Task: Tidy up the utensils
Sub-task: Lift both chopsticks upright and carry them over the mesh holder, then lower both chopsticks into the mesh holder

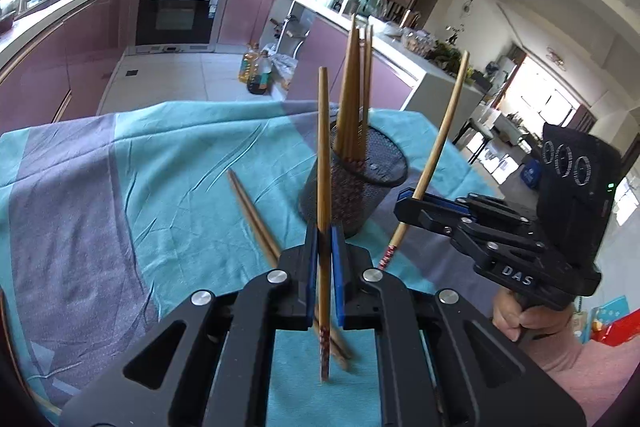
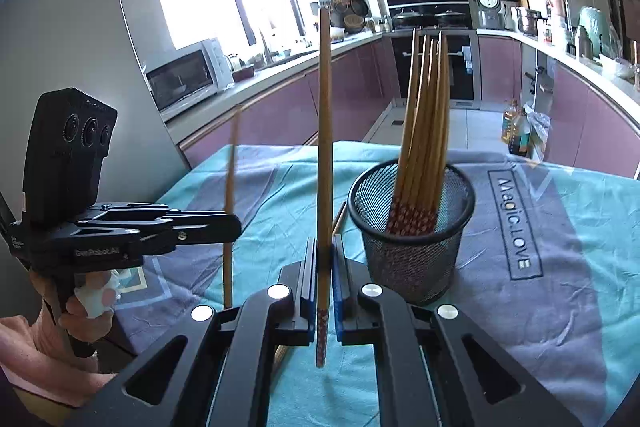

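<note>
A black mesh cup [image 2: 412, 227] stands upright on the bench, toward its far edge, holding a bundle of wooden chopsticks [image 2: 424, 131] that lean together with their thin tips up and their red-patterned ends at the bottom of the cup. The bench is covered by a teal and grey cloth [image 2: 560, 247] printed with the words "Magic.LOVE" to the right of the cup.

Just in front of the cup, the right claw [image 2: 323, 291] is closed on a single chopstick [image 2: 325, 155], which stands nearly upright between the blue pads, thin tip up and red-patterned end hanging below them, clear of the cloth. The left claw [image 1: 324, 279] is likewise closed on one chopstick [image 1: 323, 155], also held nearly upright with its patterned end below the pads. In the left wrist view the right claw appears beside the cup's right side, its chopstick tilted; in the right wrist view the left claw sits well to the left of the cup, its chopstick blurred.

Two more chopsticks [image 1: 256, 223] lie flat on the cloth to the left of the cup, side by side, running toward the near edge of the bench and passing under the left claw.

A person's hand [image 1: 516, 315] grips each claw's handle. Beyond the bench is a kitchen with purple cabinets [image 1: 248, 11] and a built-in oven [image 1: 176, 11].
</note>
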A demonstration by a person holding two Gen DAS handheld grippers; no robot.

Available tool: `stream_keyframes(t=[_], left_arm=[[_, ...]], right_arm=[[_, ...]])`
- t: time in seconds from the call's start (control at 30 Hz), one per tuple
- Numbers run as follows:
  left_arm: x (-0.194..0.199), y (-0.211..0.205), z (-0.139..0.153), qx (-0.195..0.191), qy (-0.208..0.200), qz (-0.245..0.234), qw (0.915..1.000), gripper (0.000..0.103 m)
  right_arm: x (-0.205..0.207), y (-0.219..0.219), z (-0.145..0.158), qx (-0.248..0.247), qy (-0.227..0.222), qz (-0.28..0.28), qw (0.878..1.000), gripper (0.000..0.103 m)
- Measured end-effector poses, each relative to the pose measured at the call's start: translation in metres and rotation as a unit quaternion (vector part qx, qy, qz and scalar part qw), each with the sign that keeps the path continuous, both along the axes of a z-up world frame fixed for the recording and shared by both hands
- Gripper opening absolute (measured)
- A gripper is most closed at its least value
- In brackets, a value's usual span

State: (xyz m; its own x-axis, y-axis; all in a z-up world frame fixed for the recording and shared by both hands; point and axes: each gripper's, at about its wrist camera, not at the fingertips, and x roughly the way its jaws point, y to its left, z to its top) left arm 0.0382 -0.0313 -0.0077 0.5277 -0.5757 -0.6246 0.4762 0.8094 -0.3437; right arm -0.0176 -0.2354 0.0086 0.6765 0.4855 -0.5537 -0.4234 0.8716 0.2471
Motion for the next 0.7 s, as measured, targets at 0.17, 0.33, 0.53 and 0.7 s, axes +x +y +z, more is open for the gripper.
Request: stream_keyframes(t=[0.17,0.33,0.53,0.7], left_arm=[[-0.005,0.003,0.015,-0.013,-0.014,-0.005,0.9998,0.007],[-0.007,0.005,0.027,-0.027,-0.023,-0.008,0.9993,0.007],[-0.003,0.002,0.039,-0.041,-0.03,-0.014,0.9986,0.007],[0.0,-0.003,0.055,-0.048,-0.044,-0.015,0.9978,0.007]], right_arm=[[-0.002,-0.005,0.007,0.005,-0.01,-0.005,1.0,0.006],[-0.002,-0.011,0.013,0.01,-0.019,-0.009,1.0,0.006],[0.0,-0.015,0.02,0.008,-0.03,-0.013,0.999,0.006],[0.003,-0.019,0.033,0.01,-0.046,-0.019,0.999,0.006]])
